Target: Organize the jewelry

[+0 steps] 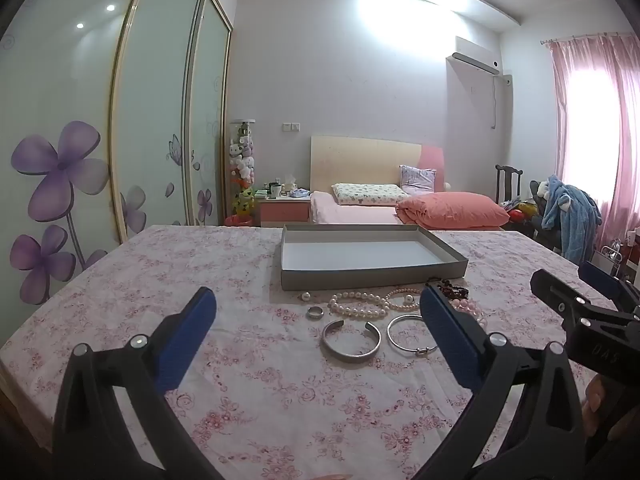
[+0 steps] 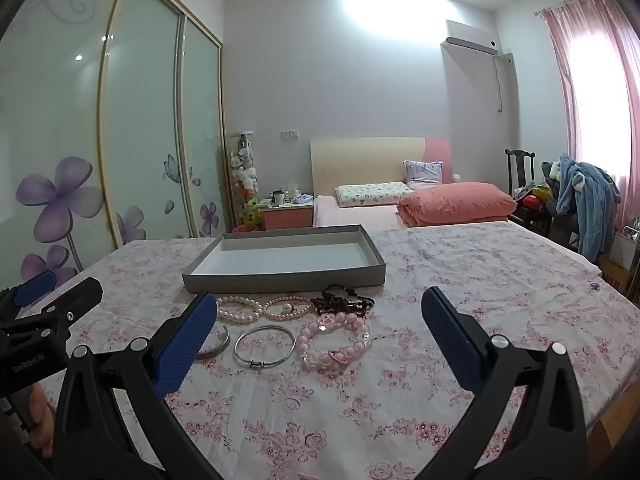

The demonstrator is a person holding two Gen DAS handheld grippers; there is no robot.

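Note:
A shallow grey box (image 1: 372, 275) (image 2: 280, 276) with a white inside lies empty on the floral tablecloth. In front of it lie a silver cuff (image 1: 351, 351), a thin silver bangle (image 1: 404, 342) (image 2: 264, 346), a silver ring (image 1: 315, 312), a loose pearl (image 1: 306, 296), pearl bracelets (image 1: 360, 305) (image 2: 244, 309), dark red beads (image 2: 344, 302) and a pink bead bracelet (image 2: 336, 342). My left gripper (image 1: 316, 312) is open and empty, above the table before the jewelry. My right gripper (image 2: 316, 312) is open and empty to its right, and shows in the left wrist view (image 1: 580, 284).
The table (image 2: 480, 280) has a pink floral cloth. Beyond it stand a bed with pillows (image 1: 380, 200), a nightstand (image 1: 284, 208), a sliding wardrobe (image 1: 120, 140) on the left, and a chair with blue clothes (image 2: 584, 200) by the pink curtain.

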